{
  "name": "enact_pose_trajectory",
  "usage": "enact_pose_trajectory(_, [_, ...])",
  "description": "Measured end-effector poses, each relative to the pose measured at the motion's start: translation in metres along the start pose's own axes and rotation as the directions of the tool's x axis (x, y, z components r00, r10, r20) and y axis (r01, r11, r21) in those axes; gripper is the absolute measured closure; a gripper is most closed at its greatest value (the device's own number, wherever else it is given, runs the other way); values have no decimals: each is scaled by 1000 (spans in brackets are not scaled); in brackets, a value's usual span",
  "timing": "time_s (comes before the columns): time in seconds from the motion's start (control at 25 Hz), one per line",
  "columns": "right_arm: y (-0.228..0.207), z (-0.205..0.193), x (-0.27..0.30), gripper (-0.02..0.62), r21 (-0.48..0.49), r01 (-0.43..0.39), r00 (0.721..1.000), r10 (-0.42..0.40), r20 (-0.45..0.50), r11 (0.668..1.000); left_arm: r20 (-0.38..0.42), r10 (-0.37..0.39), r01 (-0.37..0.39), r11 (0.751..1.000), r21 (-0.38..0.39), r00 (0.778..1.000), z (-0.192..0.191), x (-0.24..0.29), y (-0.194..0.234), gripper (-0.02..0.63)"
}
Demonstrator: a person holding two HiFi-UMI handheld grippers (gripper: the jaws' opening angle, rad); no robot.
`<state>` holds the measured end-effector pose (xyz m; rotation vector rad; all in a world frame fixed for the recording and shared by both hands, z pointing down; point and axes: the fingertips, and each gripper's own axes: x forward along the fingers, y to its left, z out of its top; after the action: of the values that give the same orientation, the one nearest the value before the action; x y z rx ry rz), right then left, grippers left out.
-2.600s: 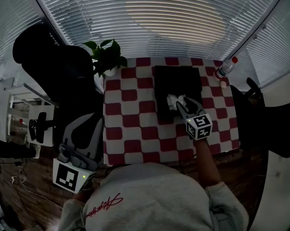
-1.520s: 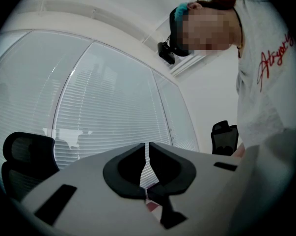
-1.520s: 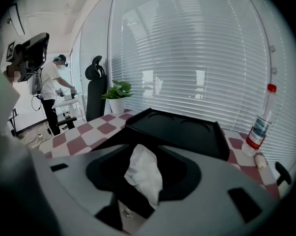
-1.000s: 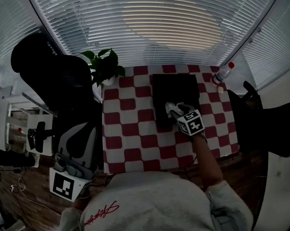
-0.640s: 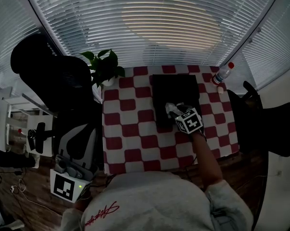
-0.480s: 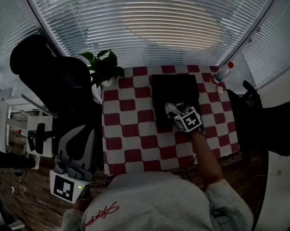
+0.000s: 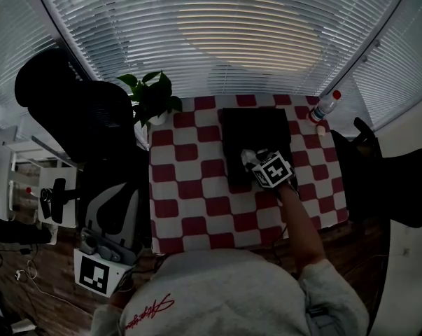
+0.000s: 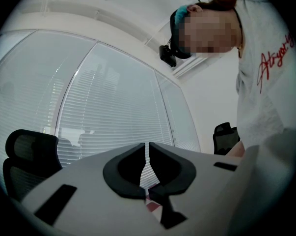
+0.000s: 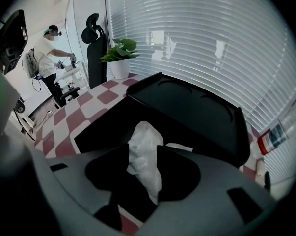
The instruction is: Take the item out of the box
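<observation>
A black box [image 7: 255, 137] lies open on the red-and-white checked table [image 7: 190, 187]; the right gripper view shows its dark inside [image 9: 113, 127] and its raised lid [image 9: 187, 107]. My right gripper [image 7: 255, 161] hovers over the box's near edge, shut on a crumpled white item [image 9: 144, 154] that sticks up between the jaws. That white item [image 7: 250, 157] shows just beyond the marker cube in the head view. My left gripper [image 7: 99, 247] hangs low, left of the table beside a chair. In its own view the left gripper [image 8: 148, 151] points up at the blinds, shut on nothing.
A potted plant [image 7: 153, 93] stands at the table's far left corner and a bottle [image 7: 325, 106] at the far right. Black office chairs [image 7: 71, 110] flank the table. Another person [image 9: 50, 58] stands far off in the right gripper view.
My right gripper has kept hold of the white item and shifted slightly over the box's near edge, its cube turning a little. The left gripper has stayed low.
</observation>
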<state>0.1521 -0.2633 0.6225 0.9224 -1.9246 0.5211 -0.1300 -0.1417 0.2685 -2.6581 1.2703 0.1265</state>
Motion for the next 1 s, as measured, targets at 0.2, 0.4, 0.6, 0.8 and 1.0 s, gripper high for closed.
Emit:
enact_pose_trajectory(0.2, [-4,0,-1,413,-13,10,1000,-11,-28,1000,1,1,-1,1000,-2,1000,-1,-1,0,571])
enact_pose_trajectory(0.4, [-2,-3,3,414,-37,-2,998,0,-59,999,1,-3,3,1000,-5,1000,-3,0,-2,571])
enact_pose_trajectory(0.6, [-2,-4,7,416,-36,-7,998,5,-67,999,-1,-2,2,1000,-8,1000,-4,0,-1,571])
enact_pose_trajectory(0.8, [-1,-5,9,420,-31,-8,997,6,-75,999,4,-3,3,1000,-20,1000,-5,0,0,571])
enact_pose_trajectory(1.0, [-1,-6,11,428,-27,-8,997,5,-80,1000,7,-6,6,1000,-26,1000,-3,1,0,571])
